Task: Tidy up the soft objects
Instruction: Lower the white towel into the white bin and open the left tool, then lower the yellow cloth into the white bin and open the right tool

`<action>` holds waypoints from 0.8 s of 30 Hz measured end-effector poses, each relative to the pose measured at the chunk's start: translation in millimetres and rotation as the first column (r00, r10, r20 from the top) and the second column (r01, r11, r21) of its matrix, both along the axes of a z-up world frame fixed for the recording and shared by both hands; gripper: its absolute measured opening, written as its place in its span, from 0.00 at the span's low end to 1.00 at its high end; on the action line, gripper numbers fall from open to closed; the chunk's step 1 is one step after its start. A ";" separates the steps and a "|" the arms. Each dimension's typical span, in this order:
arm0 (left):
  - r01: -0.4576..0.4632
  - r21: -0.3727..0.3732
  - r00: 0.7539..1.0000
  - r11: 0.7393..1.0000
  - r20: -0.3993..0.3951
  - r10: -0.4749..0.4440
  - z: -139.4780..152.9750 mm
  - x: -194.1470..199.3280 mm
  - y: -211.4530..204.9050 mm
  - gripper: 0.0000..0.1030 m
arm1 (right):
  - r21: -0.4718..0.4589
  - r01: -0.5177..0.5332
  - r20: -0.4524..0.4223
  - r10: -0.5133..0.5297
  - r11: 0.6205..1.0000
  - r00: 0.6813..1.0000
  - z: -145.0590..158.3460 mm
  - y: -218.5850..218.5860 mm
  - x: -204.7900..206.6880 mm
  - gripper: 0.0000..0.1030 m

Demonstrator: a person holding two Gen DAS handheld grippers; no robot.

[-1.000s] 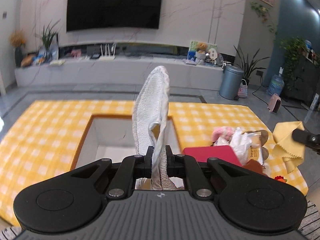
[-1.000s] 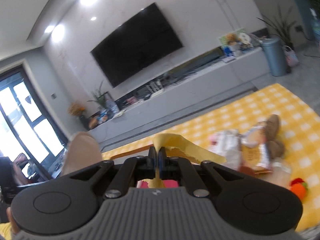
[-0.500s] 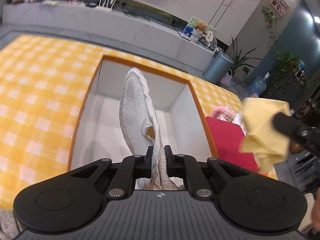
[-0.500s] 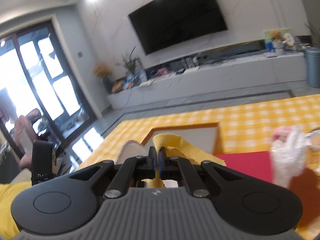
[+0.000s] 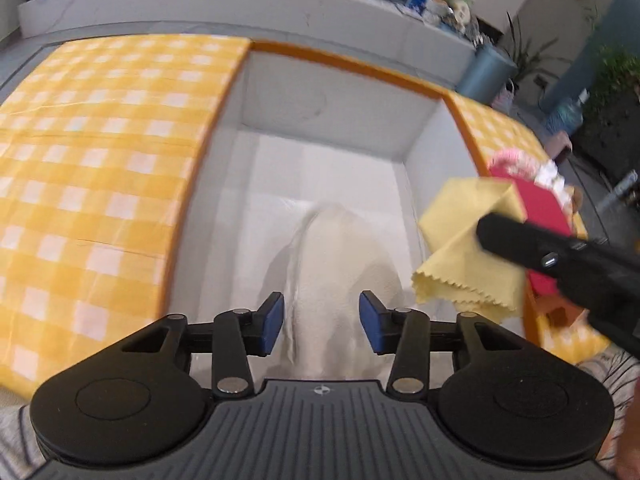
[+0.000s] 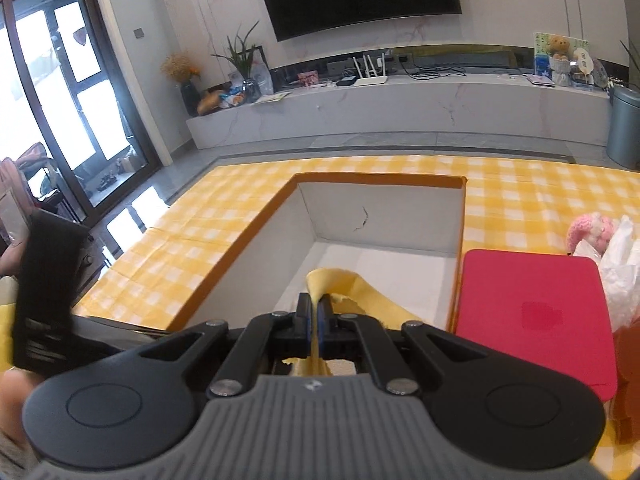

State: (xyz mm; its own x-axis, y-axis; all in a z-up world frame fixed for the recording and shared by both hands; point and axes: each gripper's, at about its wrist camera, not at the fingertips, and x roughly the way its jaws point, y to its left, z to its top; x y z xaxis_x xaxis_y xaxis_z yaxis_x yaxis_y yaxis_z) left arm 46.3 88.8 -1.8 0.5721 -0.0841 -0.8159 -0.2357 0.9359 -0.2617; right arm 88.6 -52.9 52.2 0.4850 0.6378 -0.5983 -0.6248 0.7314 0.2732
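My left gripper (image 5: 321,322) hangs over the white box with the orange rim (image 5: 352,66), and its jaws are opening. The white towel (image 5: 340,264) is blurred below and between the blue pads (image 5: 272,322), which no longer press on it. My right gripper (image 6: 315,314) is shut on a yellow cloth (image 6: 360,294) above the box's (image 6: 380,178) right front corner. In the left wrist view that yellow cloth (image 5: 464,248) hangs from the right gripper's fingers (image 5: 516,240) at the box's right wall.
A red flat pad (image 6: 532,308) lies right of the box, with a pink knitted toy (image 6: 592,228) and a white plastic bag (image 6: 620,264) behind it. The yellow checked tablecloth (image 5: 100,152) covers the table. A person's hand (image 6: 12,400) holds the left gripper's body at the left.
The left gripper dipped toward the box and its jaws parted, letting go of the white towel, which now drops into the box. The right gripper carried the yellow cloth leftward to the box.
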 end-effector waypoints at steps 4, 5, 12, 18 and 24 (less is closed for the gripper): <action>-0.063 0.089 0.995 0.994 0.084 0.055 25.1 -18.8 -0.2 0.72 | -0.019 0.007 0.000 -0.007 1.000 1.000 -0.6 2.4 -1.1 0.00; -0.085 0.121 0.992 0.989 0.105 0.072 30.6 -23.7 -0.6 0.72 | -0.026 0.006 0.000 -0.006 1.000 1.000 -1.8 4.0 -1.1 0.00; -0.208 0.160 0.965 0.965 0.193 0.176 44.6 -42.4 17.0 0.75 | -0.060 -0.032 -0.011 0.032 0.998 0.999 -10.3 25.4 -7.0 0.00; -0.249 0.197 0.956 0.948 0.208 0.208 43.7 -44.0 32.2 0.75 | -0.072 -0.127 -0.029 0.125 0.989 0.992 -17.6 69.3 -7.1 0.00; -0.322 0.197 0.915 0.926 0.315 0.251 43.8 -54.3 43.1 0.80 | -0.135 -0.144 -0.042 0.139 0.980 0.989 -40.7 105.0 -9.4 0.00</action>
